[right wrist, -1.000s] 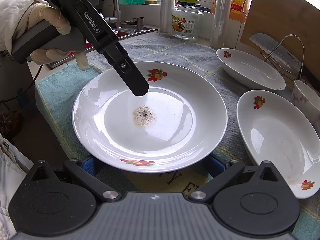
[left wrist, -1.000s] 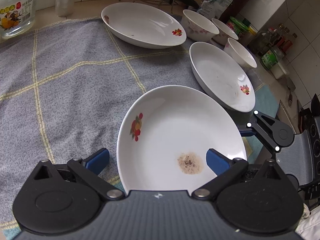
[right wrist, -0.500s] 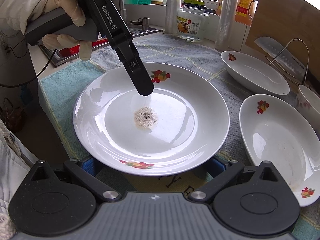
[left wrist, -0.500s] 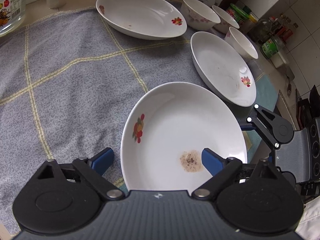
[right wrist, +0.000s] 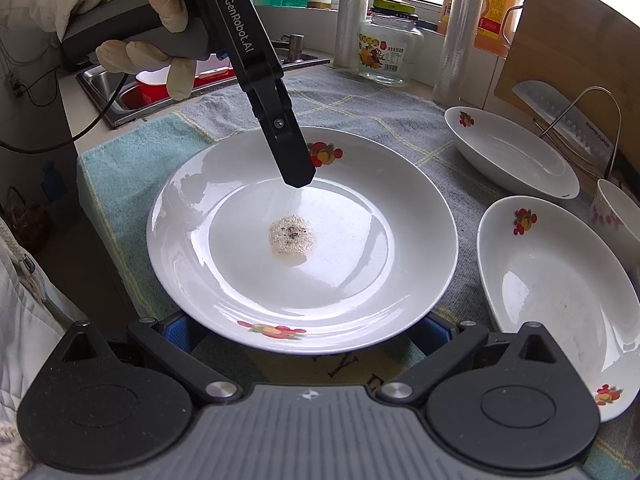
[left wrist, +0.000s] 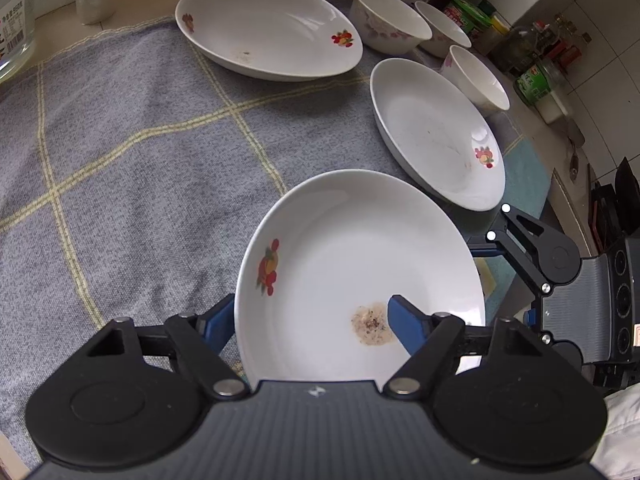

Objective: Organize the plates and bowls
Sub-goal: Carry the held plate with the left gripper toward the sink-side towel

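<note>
Near plate at lower centre of the left wrist view, white, fruit print on its left rim, brownish crumb stain near its bottom right; resting on the grey checked cloth over the tabletop. Left tool straddling the plate's near rim: left blue pad outside and below the rim, right blue pad inside over the well beside the stain, jaws half spread, whether either pad presses the porcelain not clear. In the right wrist view, same plate at centre, one black finger of the left tool angling down from upper left, tip just above the inner slope, gloved hand on its handle. Right tool at the bottom edge, spread wide, blue pads tucked under the plate's near rim at either side, not gripping. Second plate at right, just beside the first; third plate at upper right, apart. Three bowls in a row at the upper right of the left wrist view. Glass jar at top centre, sink at upper left.
</note>
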`<state>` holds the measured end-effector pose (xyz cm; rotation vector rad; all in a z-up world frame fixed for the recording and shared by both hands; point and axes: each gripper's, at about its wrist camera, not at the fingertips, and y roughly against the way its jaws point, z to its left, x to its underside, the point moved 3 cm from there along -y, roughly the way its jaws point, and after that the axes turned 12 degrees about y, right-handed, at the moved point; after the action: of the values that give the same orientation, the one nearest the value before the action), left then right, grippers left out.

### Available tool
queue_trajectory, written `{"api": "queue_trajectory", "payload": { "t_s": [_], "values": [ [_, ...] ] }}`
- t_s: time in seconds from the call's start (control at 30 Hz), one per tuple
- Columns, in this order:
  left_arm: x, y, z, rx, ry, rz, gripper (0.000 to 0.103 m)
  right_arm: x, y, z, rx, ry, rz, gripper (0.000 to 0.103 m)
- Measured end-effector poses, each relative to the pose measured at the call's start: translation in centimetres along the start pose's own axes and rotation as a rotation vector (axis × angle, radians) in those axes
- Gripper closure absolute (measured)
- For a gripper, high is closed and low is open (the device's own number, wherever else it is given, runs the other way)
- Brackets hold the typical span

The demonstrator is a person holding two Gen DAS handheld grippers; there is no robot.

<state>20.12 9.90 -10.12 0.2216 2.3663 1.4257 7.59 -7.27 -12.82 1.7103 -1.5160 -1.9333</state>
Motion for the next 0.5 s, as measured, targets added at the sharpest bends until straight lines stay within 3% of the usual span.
{"api": "queue_trajectory", "payload": {
  "t_s": [0.5],
  "values": [
    [-0.72,-0.57,0.58,0.032,0.017,0.033,0.030,0.03,-0.25,-0.31,-0.036,0.004,-0.003,0.000]
  ]
}}
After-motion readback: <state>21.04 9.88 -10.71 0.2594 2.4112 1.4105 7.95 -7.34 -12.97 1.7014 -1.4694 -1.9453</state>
